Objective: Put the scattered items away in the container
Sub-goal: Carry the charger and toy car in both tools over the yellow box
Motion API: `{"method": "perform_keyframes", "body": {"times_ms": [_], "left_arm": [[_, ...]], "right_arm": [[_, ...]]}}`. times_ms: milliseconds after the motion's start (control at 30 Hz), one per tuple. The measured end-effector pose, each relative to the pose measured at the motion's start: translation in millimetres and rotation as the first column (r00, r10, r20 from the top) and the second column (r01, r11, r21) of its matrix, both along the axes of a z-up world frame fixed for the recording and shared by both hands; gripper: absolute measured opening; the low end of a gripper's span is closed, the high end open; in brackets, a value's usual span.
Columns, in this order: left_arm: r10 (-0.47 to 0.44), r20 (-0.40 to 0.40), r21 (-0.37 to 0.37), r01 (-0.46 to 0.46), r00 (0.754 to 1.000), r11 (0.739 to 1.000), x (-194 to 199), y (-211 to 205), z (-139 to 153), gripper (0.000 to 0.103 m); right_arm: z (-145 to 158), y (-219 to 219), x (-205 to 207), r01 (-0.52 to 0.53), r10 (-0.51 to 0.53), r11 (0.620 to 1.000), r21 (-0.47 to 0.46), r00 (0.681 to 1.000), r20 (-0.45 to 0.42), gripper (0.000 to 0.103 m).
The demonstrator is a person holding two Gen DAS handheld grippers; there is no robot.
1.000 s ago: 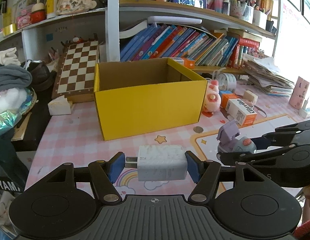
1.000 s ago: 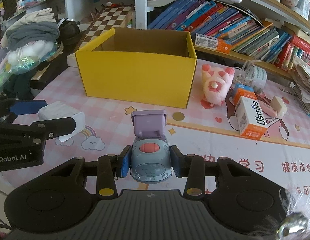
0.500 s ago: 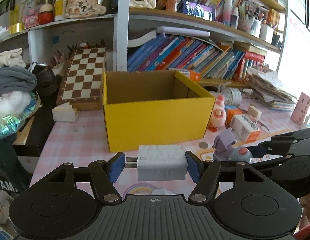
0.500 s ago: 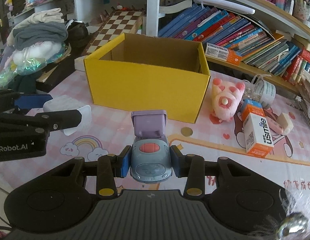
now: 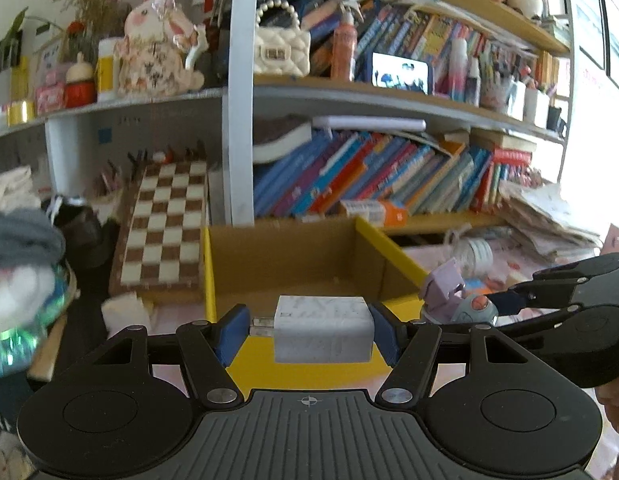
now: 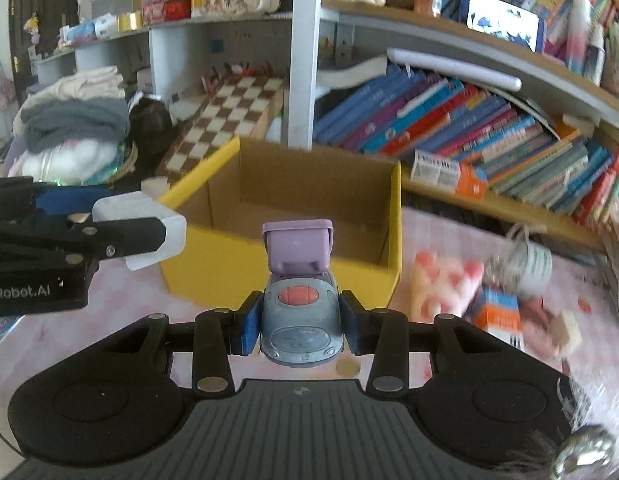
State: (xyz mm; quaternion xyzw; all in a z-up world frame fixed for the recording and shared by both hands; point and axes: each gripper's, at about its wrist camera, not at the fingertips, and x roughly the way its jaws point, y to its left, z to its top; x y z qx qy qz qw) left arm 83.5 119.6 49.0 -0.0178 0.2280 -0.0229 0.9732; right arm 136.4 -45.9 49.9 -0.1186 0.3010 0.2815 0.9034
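Observation:
My left gripper [image 5: 309, 330] is shut on a white charger plug [image 5: 321, 328], held in the air at the near wall of the open yellow cardboard box [image 5: 293, 360]. My right gripper [image 6: 299, 320] is shut on a grey toy car [image 6: 299, 320] with a raised purple lid, held just short of the yellow box [image 6: 197, 276]. In the right wrist view the left gripper and its white plug [image 6: 149, 226] hang at the box's near left corner. In the left wrist view the toy car [image 5: 457, 300] sits beside the box's right wall. The box's brown inside shows nothing in it.
A pink plush toy [image 6: 441, 288], an orange and white carton [image 6: 499, 312], a tape roll [image 6: 529, 268] and a coin [image 6: 347, 368] lie on the pink tablecloth right of the box. A chessboard [image 5: 165, 220] leans behind it. Bookshelves [image 5: 389, 184] stand behind; folded clothes [image 6: 73, 120] pile at left.
Both grippers rose and moved forward to the yellow box, each still holding its item. The box now looks nearer and I see down into it.

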Motion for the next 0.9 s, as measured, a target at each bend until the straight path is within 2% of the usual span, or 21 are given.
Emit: {"method": "perform_keyframes", "body": {"times_ms": [233,467,667,900], "left_arm": [[-0.004,0.001,0.05,0.003,1.0,0.999,57.9,3.9,9.7,0.065],[-0.002,-0.105,0.108,0.013,0.994,0.994,133.4,1.0,-7.5,0.065],[-0.007,-0.199,0.163,0.04,0.98,0.986,165.9,2.1,-33.3,0.065],[-0.007,-0.276,0.177,0.058,0.961,0.983,186.6,7.4,-55.9,0.065]], "right_arm": [[16.1,20.8,57.0,-0.066,0.07,0.996,-0.059,0.996,0.062,0.039],[-0.8,60.1,121.7,-0.135,0.149,0.969,-0.208,0.987,0.054,0.039],[-32.4,82.1,155.1,-0.229,0.231,0.922,-0.314,0.972,-0.03,0.039],[-62.1,98.0,176.9,-0.329,0.311,0.858,-0.394,0.944,-0.11,0.039]]}}
